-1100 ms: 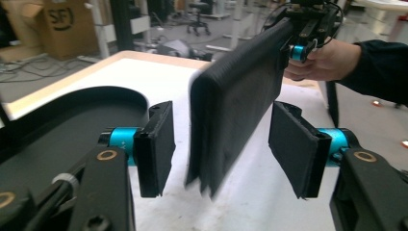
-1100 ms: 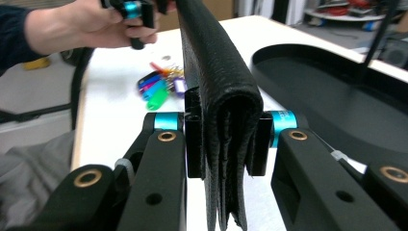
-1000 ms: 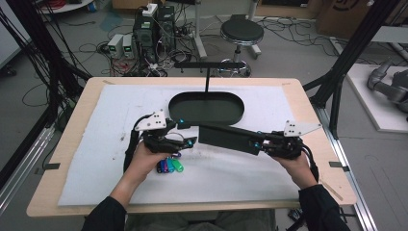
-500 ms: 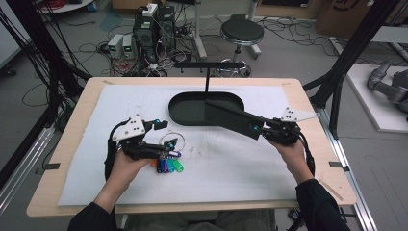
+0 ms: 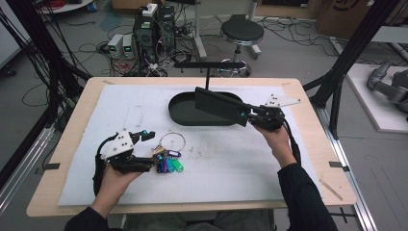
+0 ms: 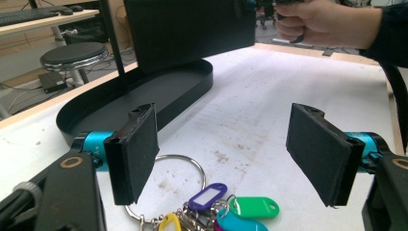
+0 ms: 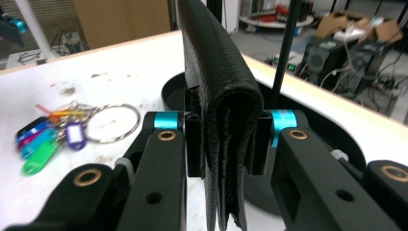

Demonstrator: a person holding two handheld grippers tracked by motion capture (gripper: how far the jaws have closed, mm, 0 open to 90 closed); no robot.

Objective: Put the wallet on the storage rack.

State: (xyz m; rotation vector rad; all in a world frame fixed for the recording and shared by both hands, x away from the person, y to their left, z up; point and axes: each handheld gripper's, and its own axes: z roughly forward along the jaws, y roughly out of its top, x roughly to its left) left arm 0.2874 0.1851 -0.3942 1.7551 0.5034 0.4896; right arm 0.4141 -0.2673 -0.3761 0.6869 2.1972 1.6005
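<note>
I kept my right gripper [image 5: 251, 115] clamped on the black wallet [image 5: 219, 105] above the far oval tray [image 5: 179, 109] for dropping, while my left gripper's [image 5: 144, 136] jaws had just been opening, empty, beside the near key bunch [image 5: 167, 161].

Left claw [image 5: 144, 135] jaws just opening, wide; right claw [image 5: 246, 114] clamped shut.

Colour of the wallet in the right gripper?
Black, with a grained leather look. The wallet shows best in the right gripper view, clamped in the right gripper.
</note>
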